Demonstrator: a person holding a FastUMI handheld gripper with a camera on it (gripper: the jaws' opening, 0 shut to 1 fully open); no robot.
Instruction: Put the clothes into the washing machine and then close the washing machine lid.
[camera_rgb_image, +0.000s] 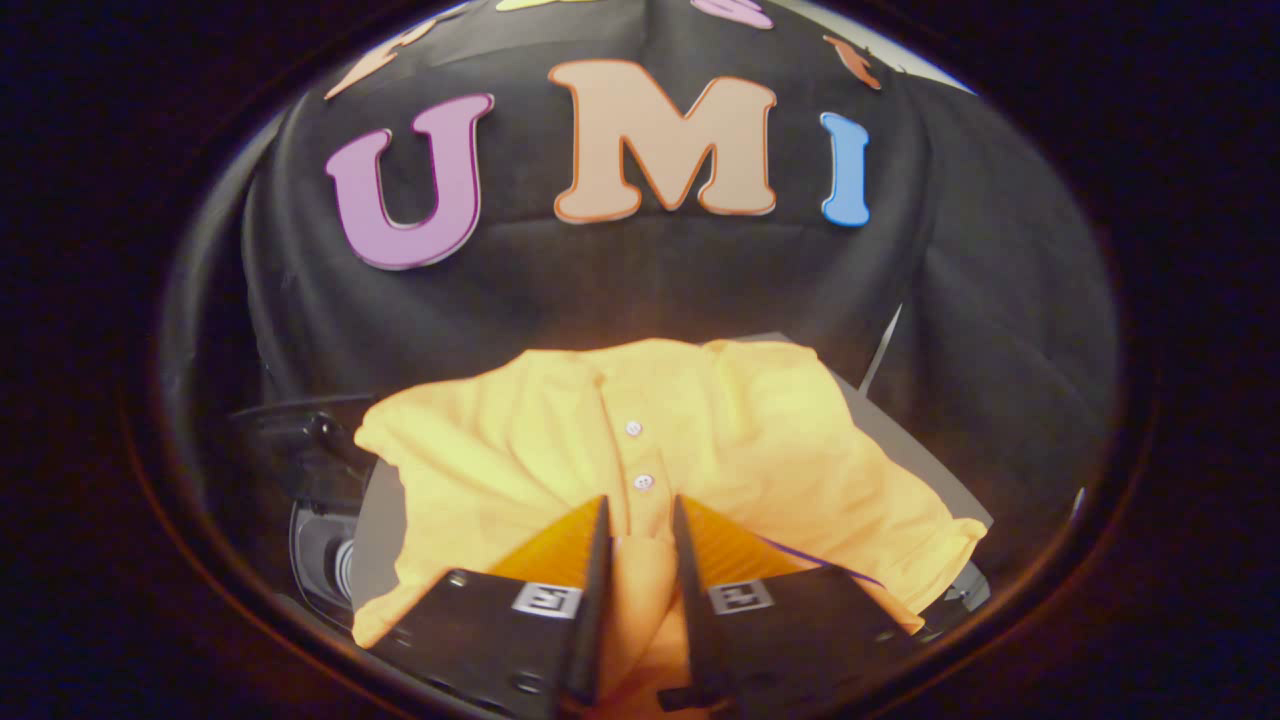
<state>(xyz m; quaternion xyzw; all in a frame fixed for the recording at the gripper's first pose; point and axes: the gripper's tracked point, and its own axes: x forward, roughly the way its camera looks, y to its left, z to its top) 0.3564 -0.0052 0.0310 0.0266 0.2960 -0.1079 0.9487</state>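
Observation:
A yellow button-front shirt (760, 430) is spread out just ahead of my fingers, its placket with two white buttons running straight toward them. My gripper (640, 505) is shut on a fold of this shirt below the lower button, and yellow cloth bunches up between the two fingers. Left of the shirt and lower down is the washing machine (320, 545), dark, with a round grey part showing. The shirt hides most of it, and I cannot tell how its lid stands.
A grey flat surface (905, 445) shows under and to the right of the shirt, ending in an edge at the right. The black cloth wall (640, 290) hangs close behind it.

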